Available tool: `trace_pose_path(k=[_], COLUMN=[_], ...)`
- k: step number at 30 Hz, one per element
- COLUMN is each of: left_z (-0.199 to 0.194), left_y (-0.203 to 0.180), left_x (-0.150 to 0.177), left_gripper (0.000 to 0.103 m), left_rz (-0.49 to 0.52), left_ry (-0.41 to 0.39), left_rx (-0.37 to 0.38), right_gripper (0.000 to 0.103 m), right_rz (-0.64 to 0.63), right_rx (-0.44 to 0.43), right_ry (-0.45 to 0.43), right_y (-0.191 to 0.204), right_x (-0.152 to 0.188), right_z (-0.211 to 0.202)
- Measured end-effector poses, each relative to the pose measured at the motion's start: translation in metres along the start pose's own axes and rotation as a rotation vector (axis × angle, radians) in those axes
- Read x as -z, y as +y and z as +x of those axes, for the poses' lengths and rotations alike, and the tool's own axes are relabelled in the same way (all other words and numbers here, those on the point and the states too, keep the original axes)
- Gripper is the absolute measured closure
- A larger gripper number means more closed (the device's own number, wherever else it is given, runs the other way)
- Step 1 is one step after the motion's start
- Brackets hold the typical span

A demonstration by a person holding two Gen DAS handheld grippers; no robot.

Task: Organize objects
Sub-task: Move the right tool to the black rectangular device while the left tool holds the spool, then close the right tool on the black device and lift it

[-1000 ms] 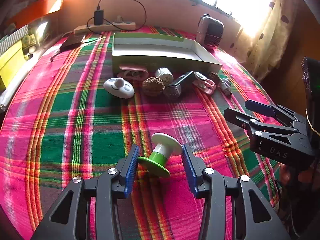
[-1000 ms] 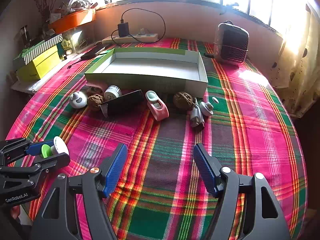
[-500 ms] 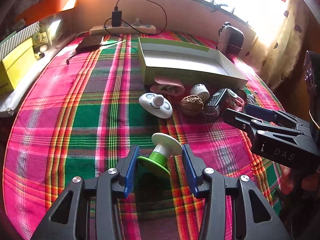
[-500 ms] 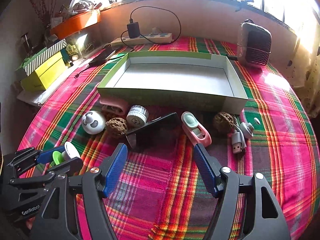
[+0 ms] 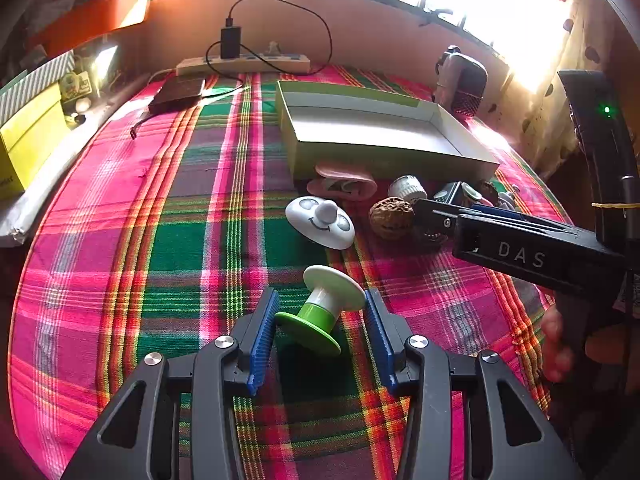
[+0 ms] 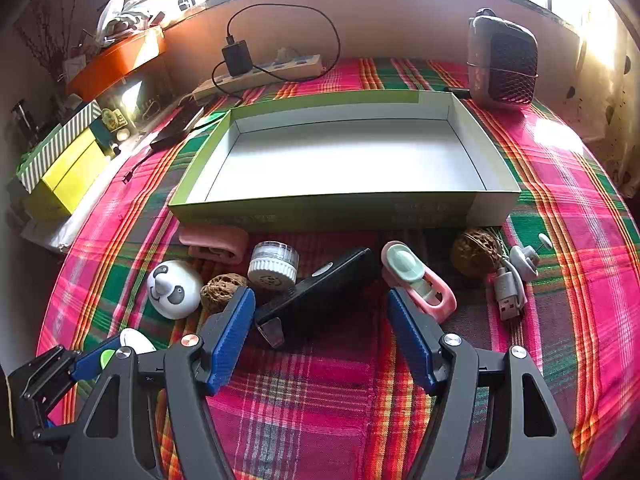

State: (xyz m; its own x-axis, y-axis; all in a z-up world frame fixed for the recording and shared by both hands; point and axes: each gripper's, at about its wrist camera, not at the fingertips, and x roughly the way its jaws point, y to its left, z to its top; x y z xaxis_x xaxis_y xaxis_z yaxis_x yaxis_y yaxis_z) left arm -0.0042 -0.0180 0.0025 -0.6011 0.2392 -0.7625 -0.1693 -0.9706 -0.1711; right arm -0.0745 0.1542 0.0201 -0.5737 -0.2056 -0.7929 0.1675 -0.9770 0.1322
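- Green-and-white plastic spool (image 5: pixel 326 308) sits tilted between the blue pads of our left gripper (image 5: pixel 322 334), low centre of the left wrist view; both pads (image 5: pixel 264 334) touch its rims, so we judge it held.
- We should carry it level over the near wall of the shallow green cardboard box (image 6: pixel 348 208), then let go inside.
- Our right gripper (image 6: pixel 322 334) is wide open and holds nothing, its tips around the black flat clip (image 6: pixel 320 290) at frame centre.

Black left gripper (image 5: pixel 320 332), ribbed blue pads (image 5: pixel 262 340), silver screws, right gripper (image 6: pixel 322 338) apparently lettered "DAS"
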Motion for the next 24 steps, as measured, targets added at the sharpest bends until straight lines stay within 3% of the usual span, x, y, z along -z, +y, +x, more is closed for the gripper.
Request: trace_pose_path(k=[7, 21, 24], left_z=[0.000, 0.001, 0.001], left_y=[0.001, -0.001, 0.002], left_x=[0.000, -0.001, -0.002], left_gripper=[0.061, 0.061, 0.061], left_rz=[0.010, -0.002, -0.027], left_ry=[-0.004, -0.005, -0.004], left_rx=[0.011, 0.002, 0.013], right_gripper=[0.048, 0.050, 0.059], right_rz=[-0.014, -0.036, -0.055], right_rx=[0.081, 0.112, 0.118], right_ry=[0.022, 0.007, -0.001], right_y=[-0.006, -0.013, -0.011], right_x=[0.006, 0.004, 0.004], right_z=[0.002, 0.003, 0.004])
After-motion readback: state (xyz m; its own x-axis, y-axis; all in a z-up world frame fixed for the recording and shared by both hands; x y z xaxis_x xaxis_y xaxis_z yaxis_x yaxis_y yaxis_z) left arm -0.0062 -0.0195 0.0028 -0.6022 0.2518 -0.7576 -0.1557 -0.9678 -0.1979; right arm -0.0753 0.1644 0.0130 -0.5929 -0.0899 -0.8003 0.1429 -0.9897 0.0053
